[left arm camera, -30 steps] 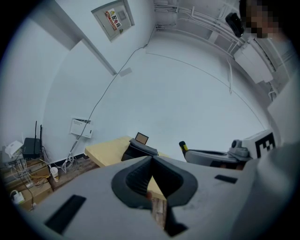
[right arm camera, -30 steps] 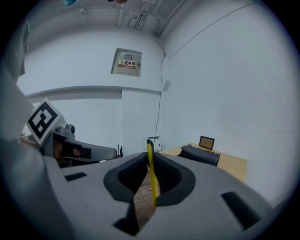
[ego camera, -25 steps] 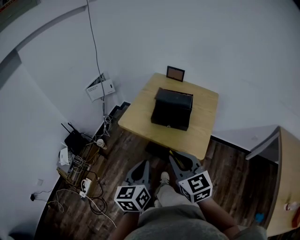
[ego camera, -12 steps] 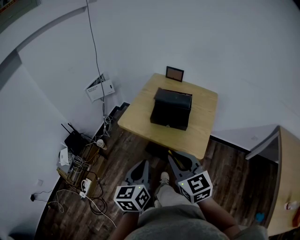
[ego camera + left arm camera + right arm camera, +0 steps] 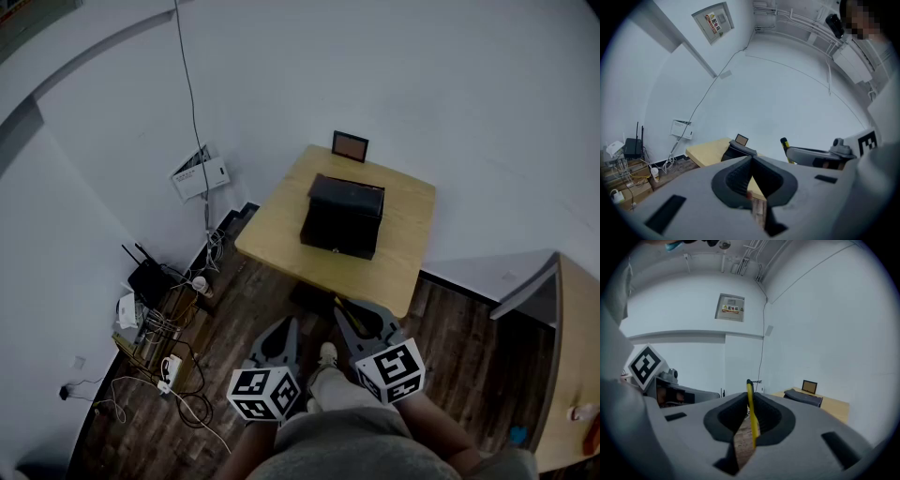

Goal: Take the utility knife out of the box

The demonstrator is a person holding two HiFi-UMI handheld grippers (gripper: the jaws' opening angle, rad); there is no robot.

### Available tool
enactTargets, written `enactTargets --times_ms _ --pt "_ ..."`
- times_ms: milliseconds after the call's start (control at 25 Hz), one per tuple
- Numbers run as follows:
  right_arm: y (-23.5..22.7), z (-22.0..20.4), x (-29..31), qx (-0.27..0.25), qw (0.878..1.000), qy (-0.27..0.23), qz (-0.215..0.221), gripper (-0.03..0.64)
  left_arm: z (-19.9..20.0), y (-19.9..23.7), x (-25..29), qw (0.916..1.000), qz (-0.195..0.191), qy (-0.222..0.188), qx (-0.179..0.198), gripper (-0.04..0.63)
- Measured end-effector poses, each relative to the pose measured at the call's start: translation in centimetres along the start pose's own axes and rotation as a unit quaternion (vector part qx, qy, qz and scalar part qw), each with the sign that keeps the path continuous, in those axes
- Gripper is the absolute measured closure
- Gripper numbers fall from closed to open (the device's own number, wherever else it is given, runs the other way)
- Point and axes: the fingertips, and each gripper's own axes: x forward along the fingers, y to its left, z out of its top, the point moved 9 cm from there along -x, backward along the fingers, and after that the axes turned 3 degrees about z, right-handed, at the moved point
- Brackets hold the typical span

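Closest to us, the right claw [image 5: 749,397] is clenched on the utility knife [image 5: 751,413]. The thin yellow body stands on edge between the pads, and its black tip pokes out past the jaw tips. Just beside it, the left claw [image 5: 751,161] has its jaws pressed together with nothing between them. From the head view, both the right claw [image 5: 354,321] and the left claw [image 5: 278,339] hover over the dark wooden floor [image 5: 253,300], with a pale shoe [image 5: 328,354] below and between them.

Ahead of the claws, across a strip of that floor, stands the light wooden table [image 5: 412,262]. The black box [image 5: 343,217] sits at its middle, well apart from the knife. A small framed panel [image 5: 351,146] leans on the wall at the table's far edge.

Off to the left claw's side, a router [image 5: 145,277], a cup [image 5: 200,285] and tangled cables [image 5: 178,384] crowd the floor along the wall. Farther on, a white wall box [image 5: 201,174] hangs there.
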Motion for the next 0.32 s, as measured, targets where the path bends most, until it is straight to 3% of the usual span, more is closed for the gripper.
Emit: enactTargets --times_ms 320 --pt "-0.01 0.25 0.21 -0.007 1.000 -0.006 0.000 0.580 0.14 -0.11 0.10 1.0000 0.000 -0.002 0.000 0.592"
